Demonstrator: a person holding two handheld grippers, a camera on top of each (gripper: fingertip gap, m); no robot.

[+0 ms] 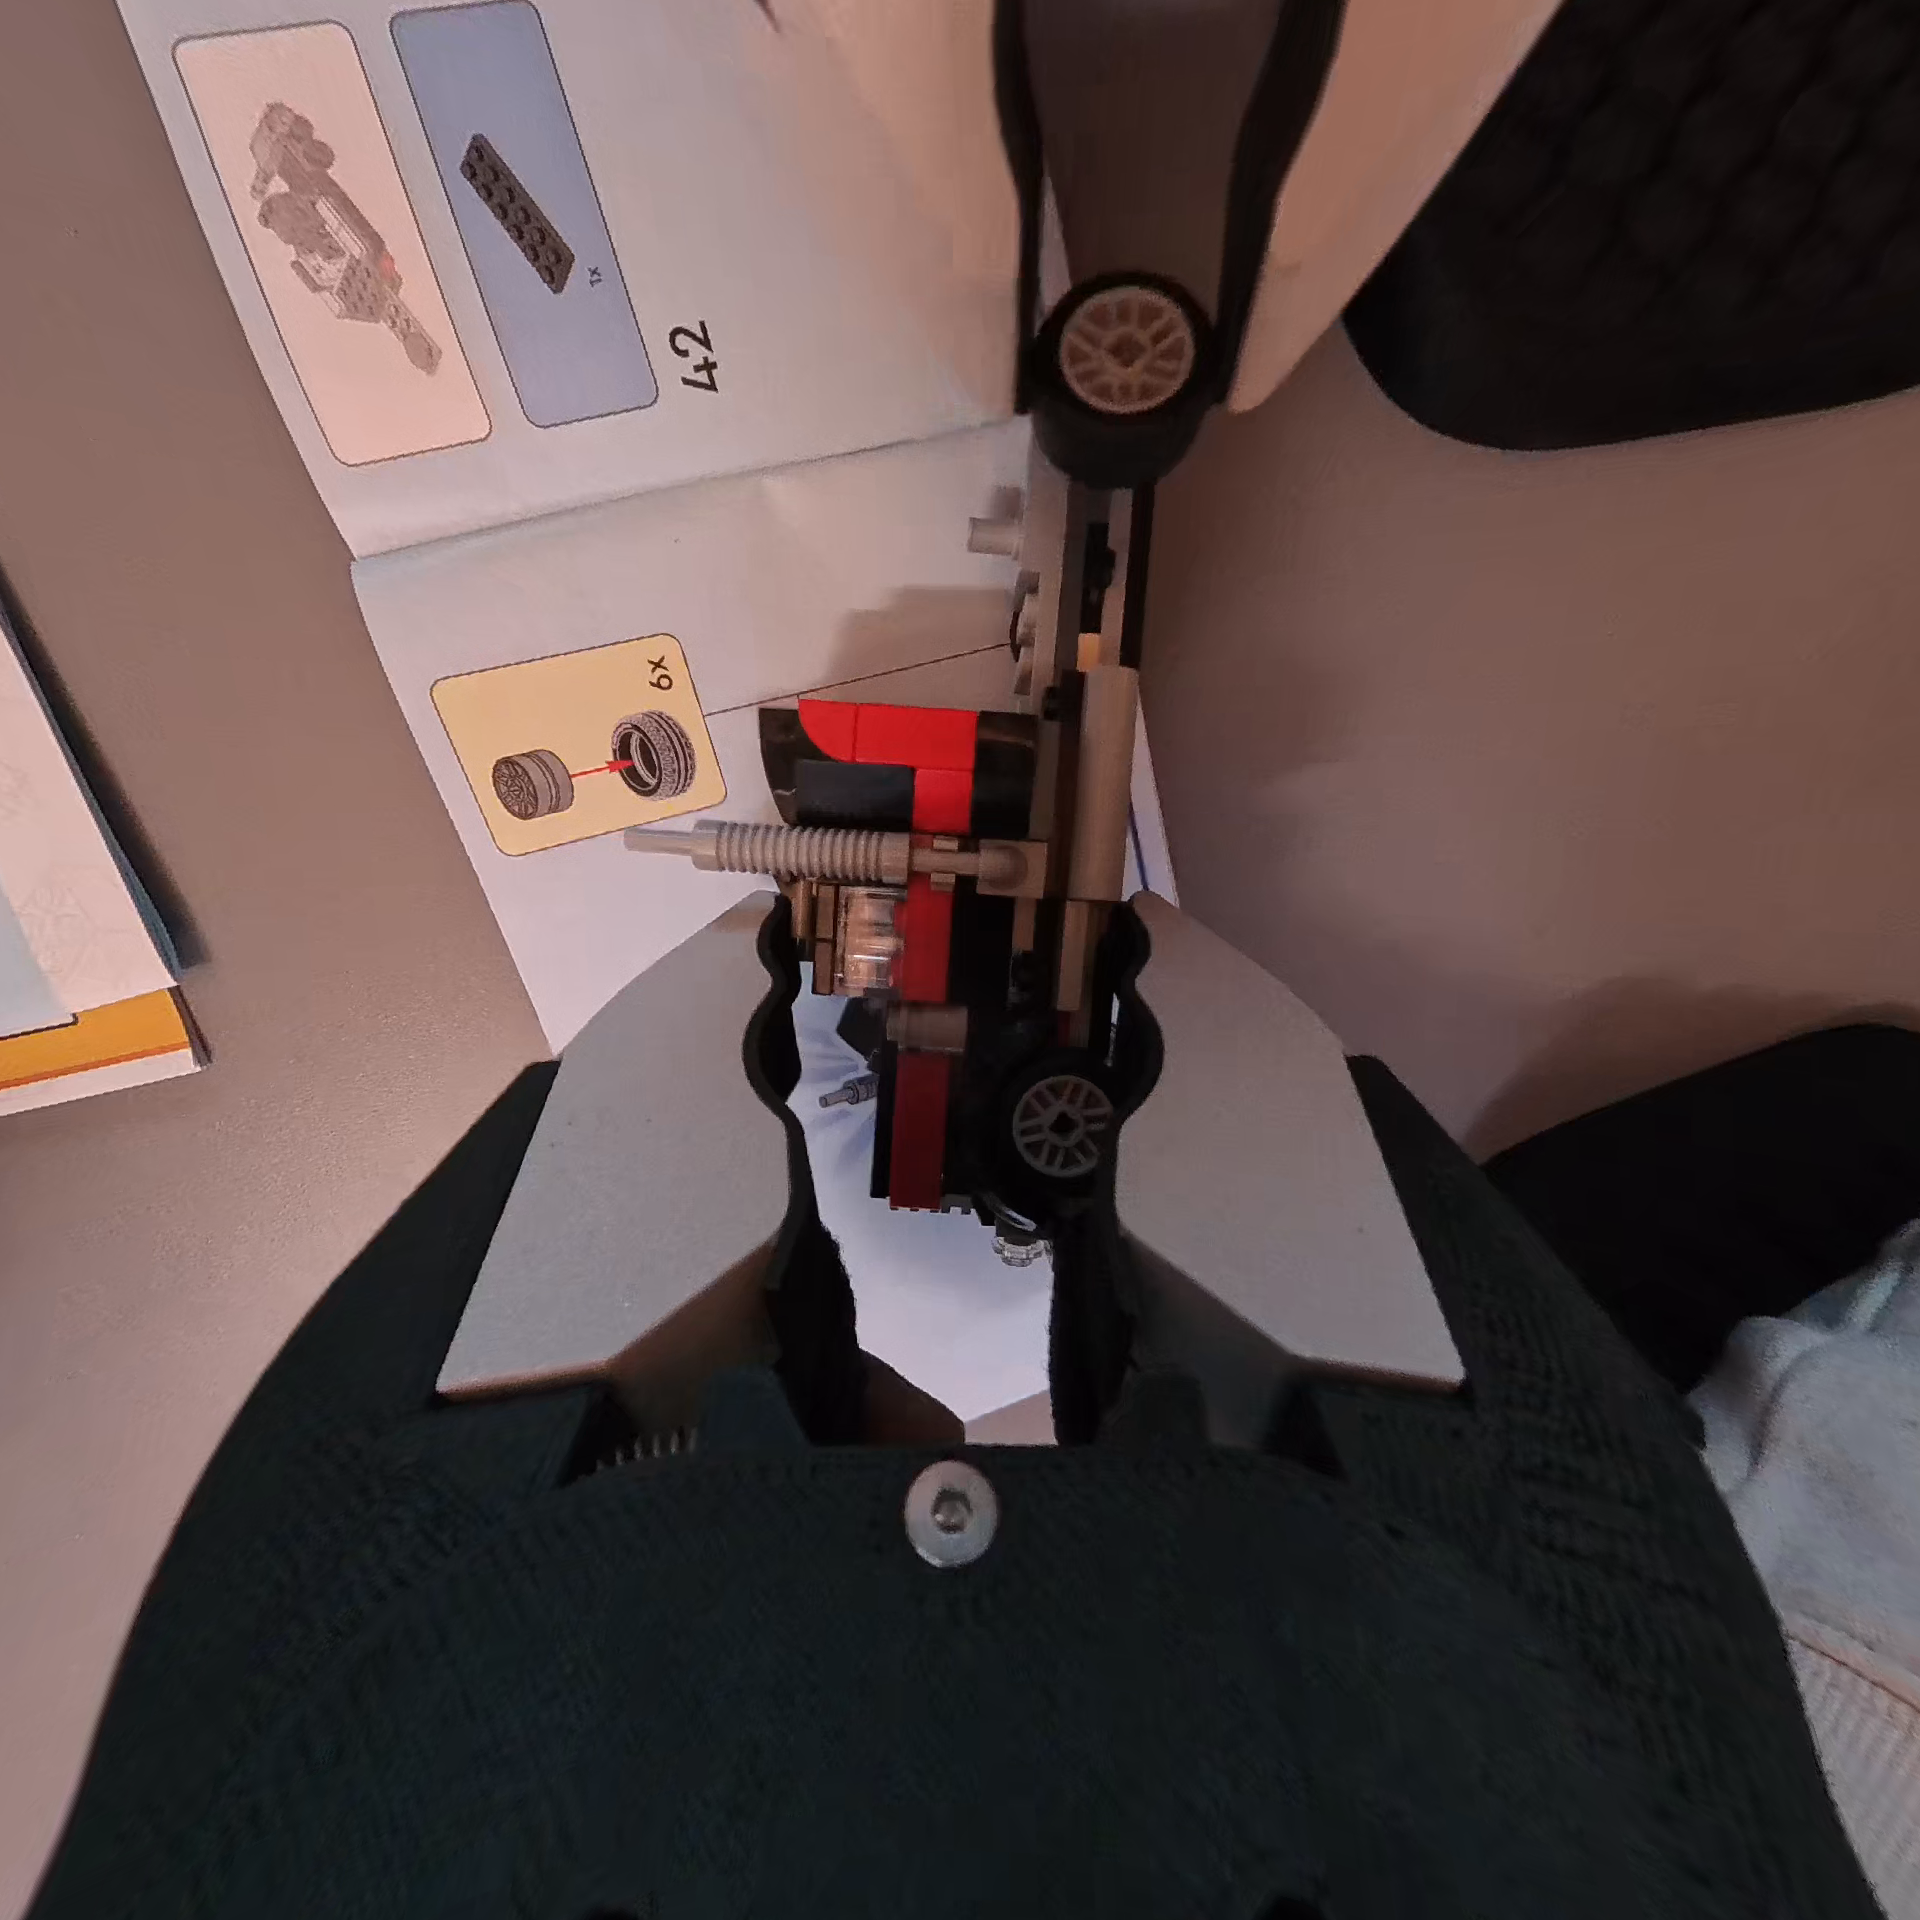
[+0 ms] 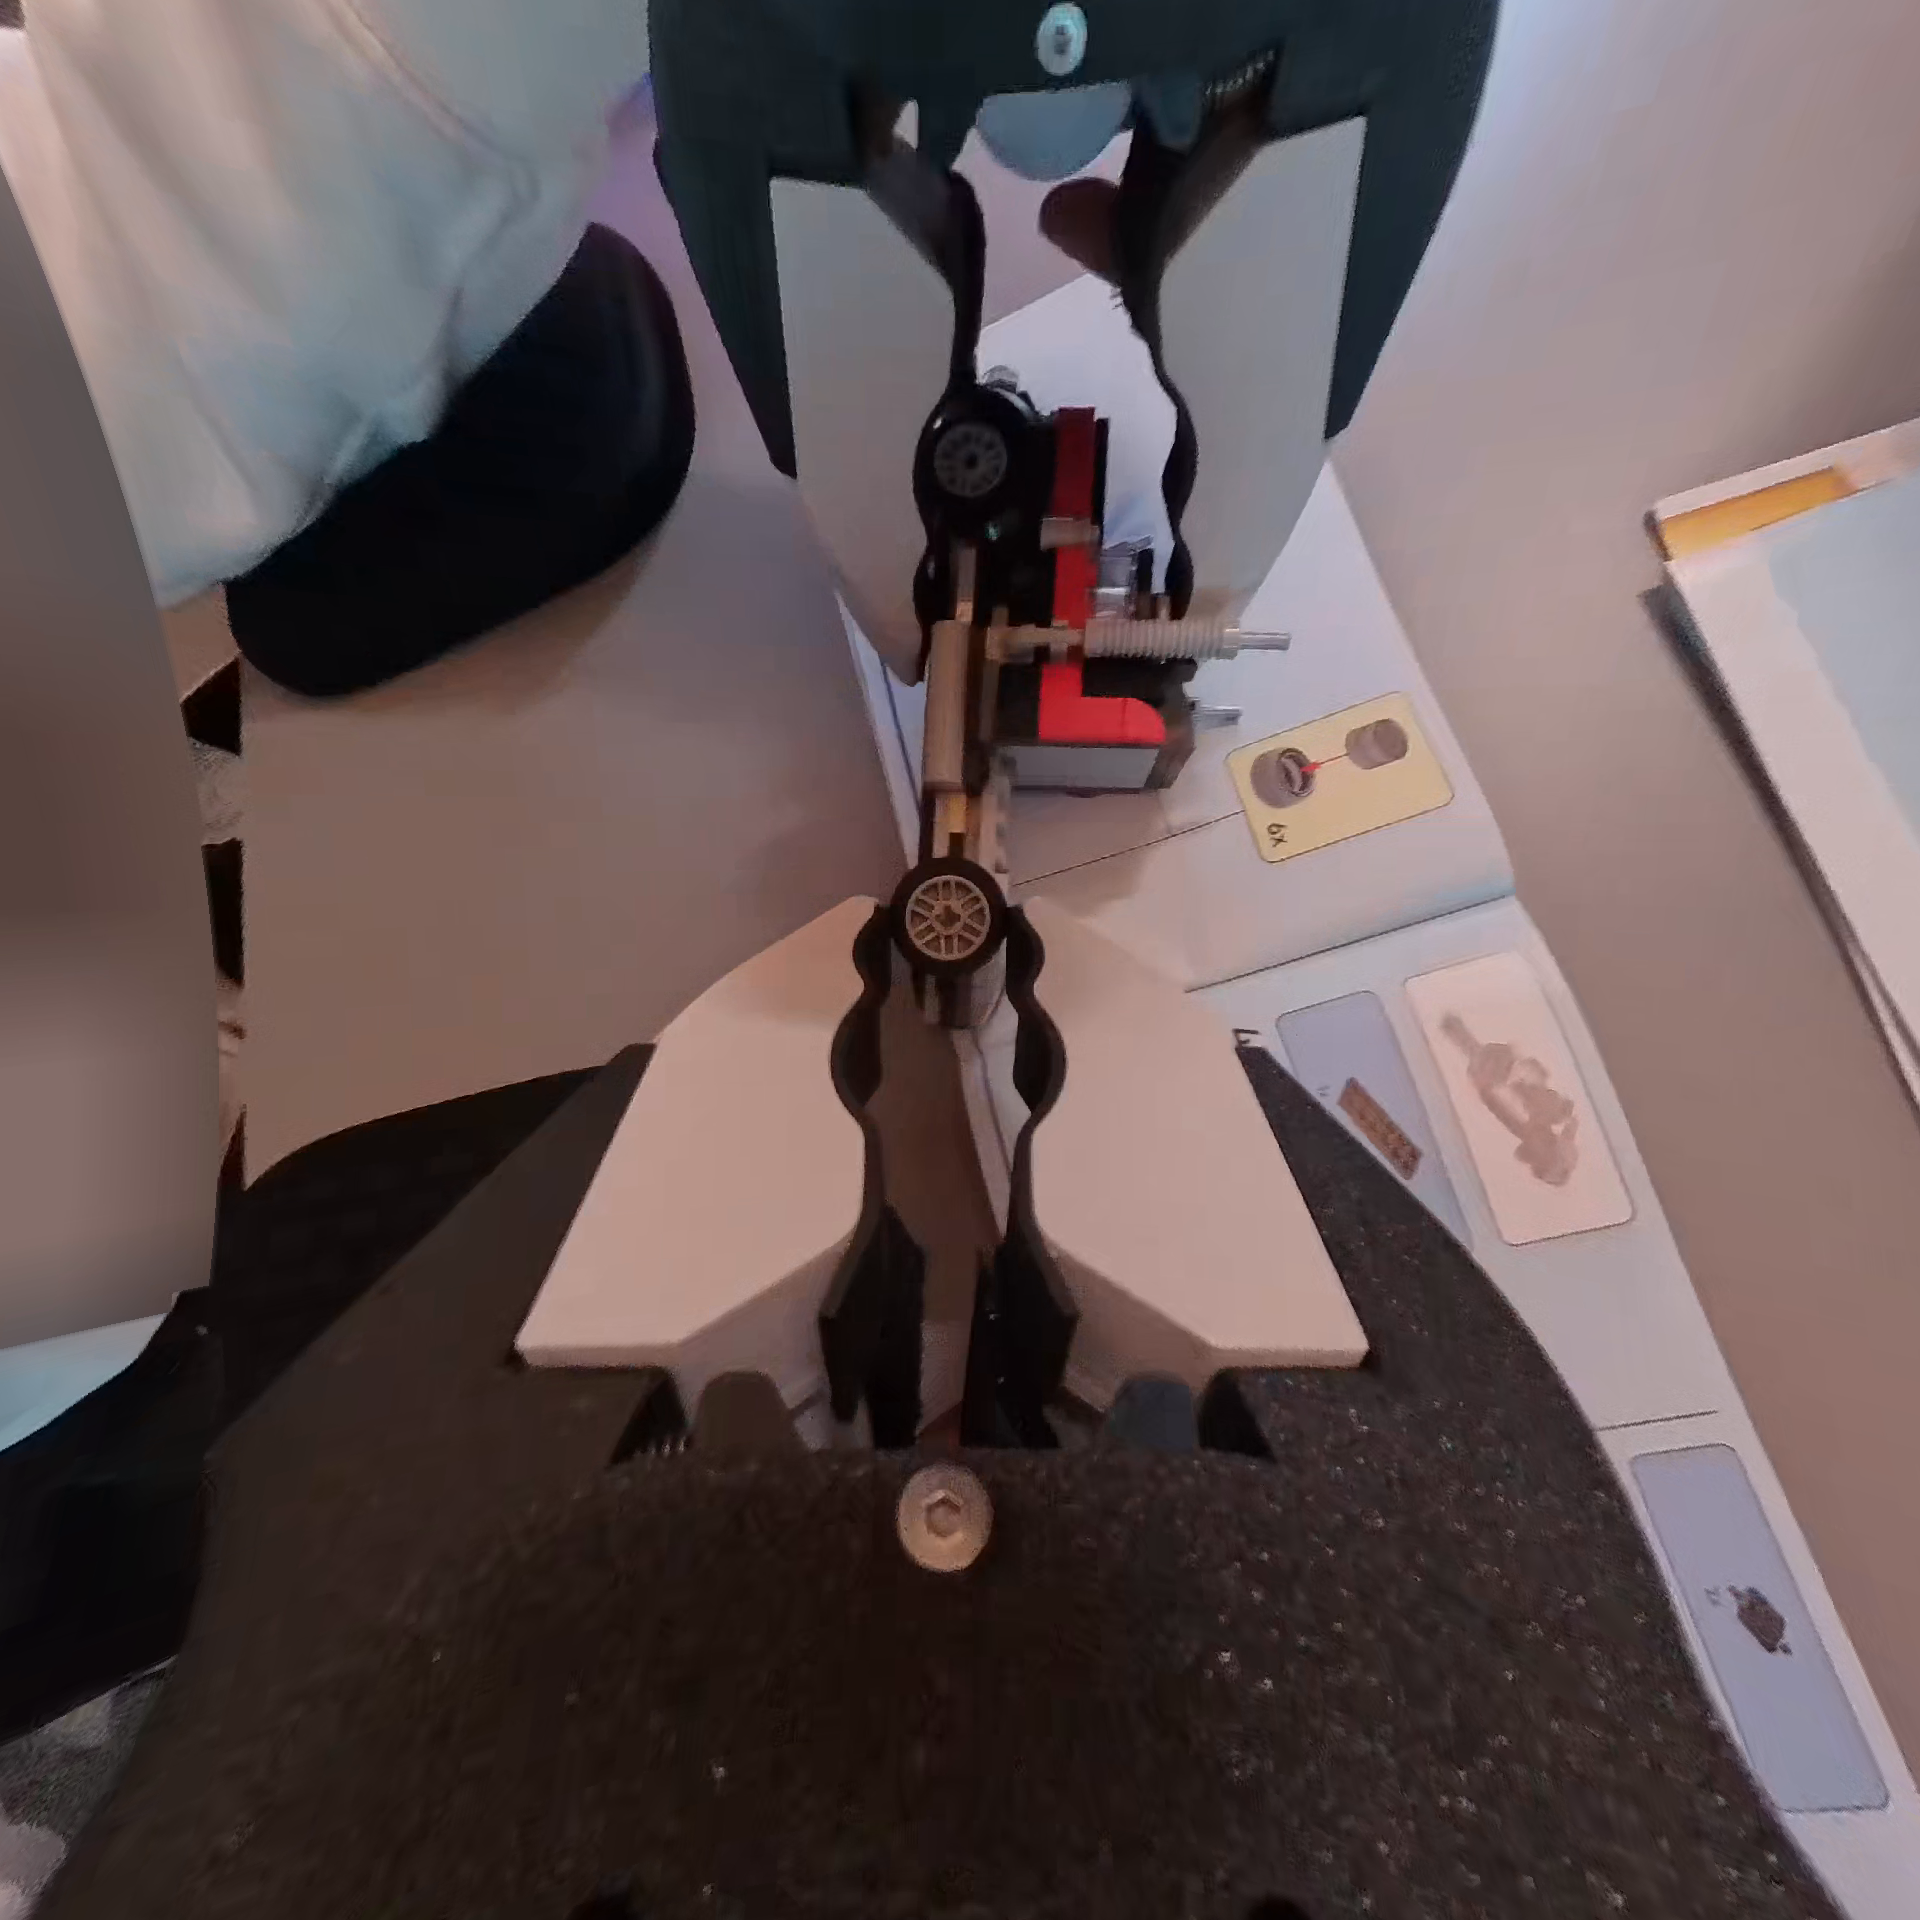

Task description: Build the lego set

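Note:
A red, black and grey lego truck (image 1: 935, 883) is held on its side above the table, between the two grippers. My left gripper (image 1: 951, 935) is shut on its cab end, where one wheel (image 1: 1062, 1122) is fitted. My right gripper (image 2: 948, 940) is shut on the thin grey chassis end, at a black tyre with a grey rim (image 2: 948, 920). That wheel also shows in the left wrist view (image 1: 1127, 353). The truck also shows in the right wrist view (image 2: 1049, 623), with the left gripper (image 2: 1049, 436) facing me. A grey ribbed exhaust piece (image 1: 790, 847) sticks out sideways.
An open instruction booklet (image 1: 582, 499) lies flat on the grey table (image 1: 260, 779) under the truck. A second booklet with a yellow edge (image 1: 83, 966) lies at the left. A person's light-clothed body and dark clothing (image 2: 343, 343) are close behind the table edge. The left gripper's tips are roughly 8 cm from the right gripper's.

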